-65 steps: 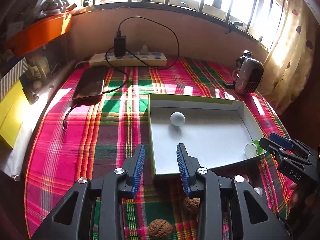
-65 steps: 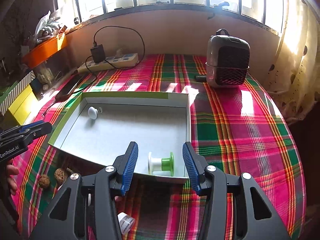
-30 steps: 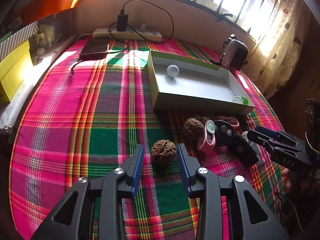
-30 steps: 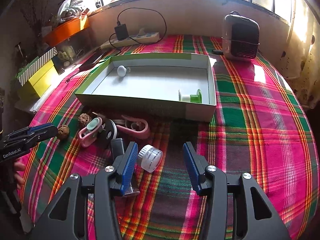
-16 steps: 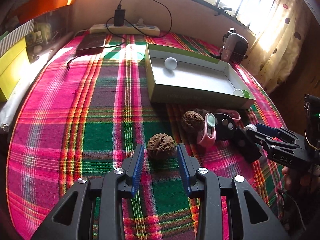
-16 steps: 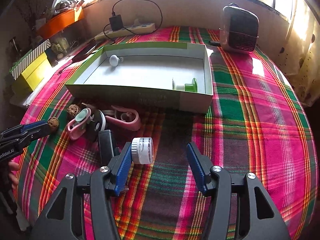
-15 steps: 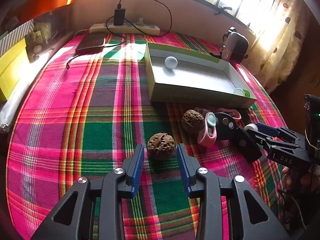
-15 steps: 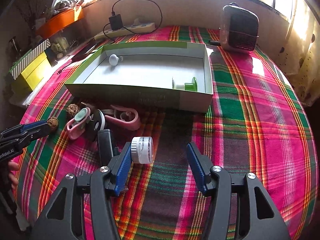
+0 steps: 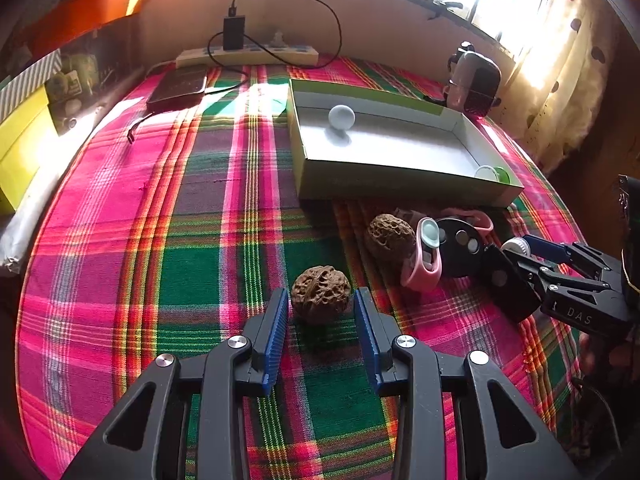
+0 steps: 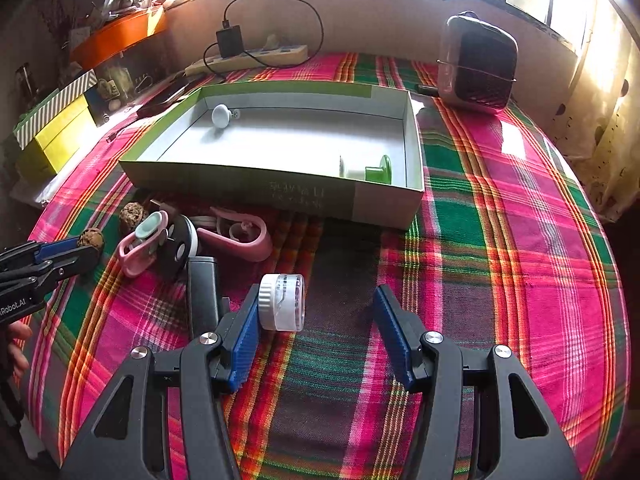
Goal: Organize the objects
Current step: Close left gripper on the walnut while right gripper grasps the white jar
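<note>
The left hand-held gripper (image 9: 321, 316) hangs low over the plaid-covered surface (image 9: 160, 208) with its jaws apart, and a walnut (image 9: 321, 294) sits right between the blue pads, touching neither as far as I can see. It lies just ahead of the fingertips, near the front of the surface, roundish with its seam running roughly crosswise, so no axis much matters for the grip.

The right hand-held gripper (image 10: 316, 326) is spread wider. A small white-capped jar (image 10: 281, 302) lies on its side between the jaws, hard against the left pad and well short of the right one. Its long axis runs across, from one pad toward the other, so closing would press on the cap end and the clear end.

Both targets lie toward the near edge, in front of the open box (image 10: 280, 190), which sits mid-surface and already holds a white knob (image 10: 221, 115) in its far left corner and a green-and-white spool (image 10: 366, 169) in its near right corner. A second walnut (image 9: 390, 236), a pink clip (image 10: 142, 242), a black disc (image 10: 180, 250) and a dark bar (image 10: 203, 296) cluster between the two grippers, just outside the box's front wall.

To my eye each gripper is set to close on its own piece; the left looks better centred.
</note>
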A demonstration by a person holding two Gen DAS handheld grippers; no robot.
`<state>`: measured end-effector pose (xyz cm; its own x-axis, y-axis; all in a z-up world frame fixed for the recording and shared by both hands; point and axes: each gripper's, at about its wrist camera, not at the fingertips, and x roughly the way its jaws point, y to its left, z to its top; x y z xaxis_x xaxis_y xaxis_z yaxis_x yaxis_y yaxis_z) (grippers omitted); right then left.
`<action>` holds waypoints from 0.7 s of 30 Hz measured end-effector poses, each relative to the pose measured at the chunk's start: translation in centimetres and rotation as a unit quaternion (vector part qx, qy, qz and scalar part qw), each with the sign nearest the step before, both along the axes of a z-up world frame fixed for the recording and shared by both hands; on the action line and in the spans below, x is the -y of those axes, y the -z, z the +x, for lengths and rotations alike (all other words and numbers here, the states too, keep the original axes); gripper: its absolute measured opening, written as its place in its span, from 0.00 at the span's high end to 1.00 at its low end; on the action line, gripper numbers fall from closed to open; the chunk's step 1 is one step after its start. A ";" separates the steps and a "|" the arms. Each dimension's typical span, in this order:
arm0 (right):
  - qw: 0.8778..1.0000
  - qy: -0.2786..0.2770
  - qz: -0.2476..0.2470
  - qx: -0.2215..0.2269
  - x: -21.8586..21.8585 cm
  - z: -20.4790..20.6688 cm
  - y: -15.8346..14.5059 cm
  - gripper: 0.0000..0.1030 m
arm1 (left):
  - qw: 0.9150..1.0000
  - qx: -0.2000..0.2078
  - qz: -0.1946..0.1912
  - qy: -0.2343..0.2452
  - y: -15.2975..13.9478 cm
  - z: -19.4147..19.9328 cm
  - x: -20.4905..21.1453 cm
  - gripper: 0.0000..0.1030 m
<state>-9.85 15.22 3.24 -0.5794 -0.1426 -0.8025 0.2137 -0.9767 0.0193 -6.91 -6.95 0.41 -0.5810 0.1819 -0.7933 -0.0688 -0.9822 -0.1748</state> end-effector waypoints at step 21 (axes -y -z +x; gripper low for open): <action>1.000 0.001 0.009 -0.013 0.1 0.2 0.1 0.47 | 1.000 -0.007 -0.012 -0.007 0.1 -0.3 -0.1 0.73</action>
<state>-9.68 15.13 3.11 -0.5995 -0.1277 -0.7901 0.2128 -0.9771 -0.0036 -7.25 -6.89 0.30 -0.5936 0.1555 -0.7896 -0.0579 -0.9869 -0.1508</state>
